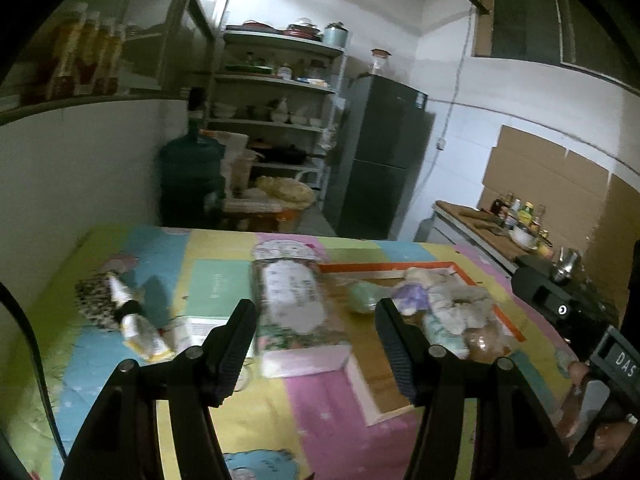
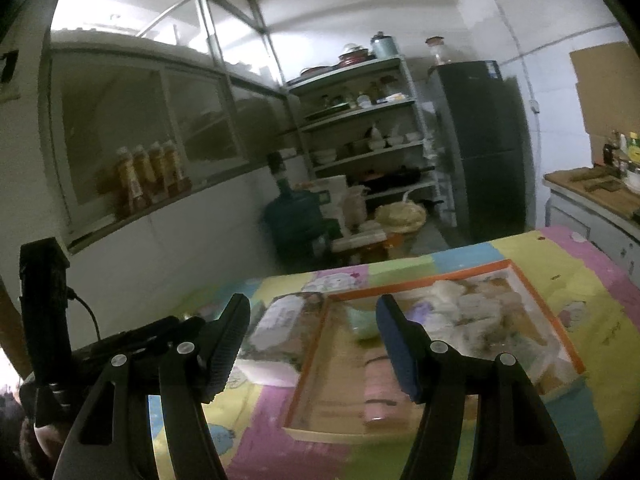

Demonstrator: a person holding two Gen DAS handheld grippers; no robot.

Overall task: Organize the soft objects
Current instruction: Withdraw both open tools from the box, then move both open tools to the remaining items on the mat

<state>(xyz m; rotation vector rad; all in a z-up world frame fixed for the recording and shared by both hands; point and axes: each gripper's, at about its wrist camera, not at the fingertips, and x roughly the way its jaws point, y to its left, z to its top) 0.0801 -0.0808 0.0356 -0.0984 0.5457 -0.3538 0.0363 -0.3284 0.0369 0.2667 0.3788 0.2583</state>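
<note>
Dim kitchen storeroom, with metal shelving, a dark refrigerator and a blue water jug behind a counter (image 1: pixel 320 412) draped in a pastel patchwork cartoon cloth. I hold both grippers above its near edge. The left gripper (image 1: pixel 316 334) has its jaws spread wide and empty; the right gripper (image 2: pixel 314 338) likewise stands released, holding nothing. On the cloth lies a shallow orange-rimmed wooden tray (image 2: pixel 532 292), and piled at its far end are the small plush toys (image 1: pixel 444 304), among them a lilac one and pale grey-white ones, slumped and overlapping; blur hides finer detail. A pale green soft lump (image 1: pixel 362 296) sits in the tray just beside them. Left of the tray, touching its rim, rests a clear-wrapped printed soft pack (image 1: pixel 296 304); farther left lie a speckled cloth (image 1: pixel 96 296) and a small yellow-white tube (image 1: pixel 136 326). I judge the sorting partly done: next I must pick a loose soft item outside the tray, descending with jaws straddling it.
</note>
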